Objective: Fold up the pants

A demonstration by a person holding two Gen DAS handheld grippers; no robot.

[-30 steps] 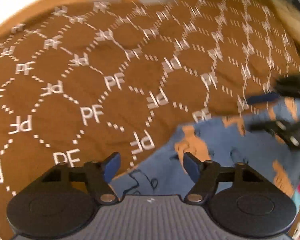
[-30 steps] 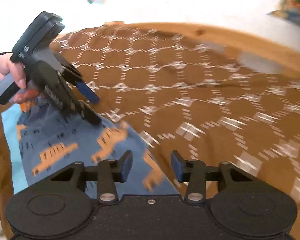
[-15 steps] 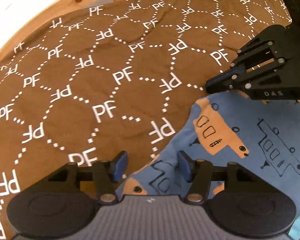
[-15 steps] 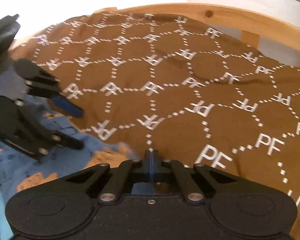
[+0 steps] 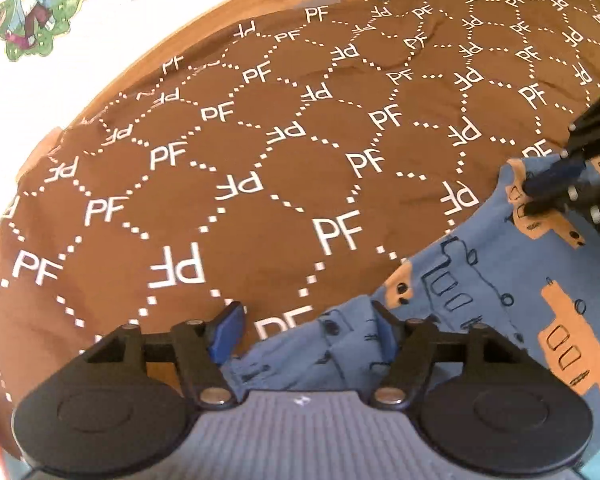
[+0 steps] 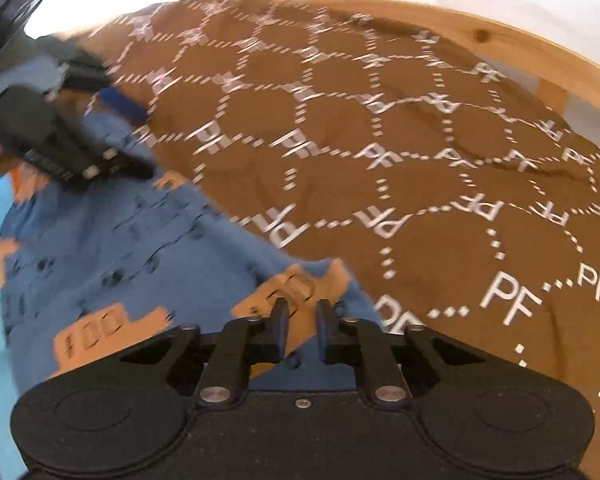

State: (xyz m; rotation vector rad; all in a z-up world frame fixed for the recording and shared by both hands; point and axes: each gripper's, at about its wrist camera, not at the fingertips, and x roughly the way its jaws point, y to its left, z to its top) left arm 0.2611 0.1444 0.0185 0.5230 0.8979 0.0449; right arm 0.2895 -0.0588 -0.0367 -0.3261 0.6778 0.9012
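From my left wrist view I see the left gripper (image 5: 306, 326) with its jaws spread wide, having just been opening; the pants' (image 5: 480, 300) near hem bunches up in the gap between the two blue pads (image 5: 228, 328), but neither pad presses on it, so nothing is gripped there. One pair of pants lies on the brown cover (image 5: 240, 200), blue with orange vehicle prints, spreading from my left gripper toward the right edge of that view, where the right gripper (image 5: 534, 200) sits at the far corner of the cloth. In my right wrist view the right gripper (image 6: 302, 322) has its jaws nearly together, with a fold of the pants (image 6: 120, 248) pinched between the fingers (image 6: 278, 332), an orange print just ahead of them. The left gripper (image 6: 136, 140) shows blurred at the upper left, over the pants' other corner. I count two grippers, one pair of pants, one cover, and one wooden frame (image 6: 500, 52) behind it.
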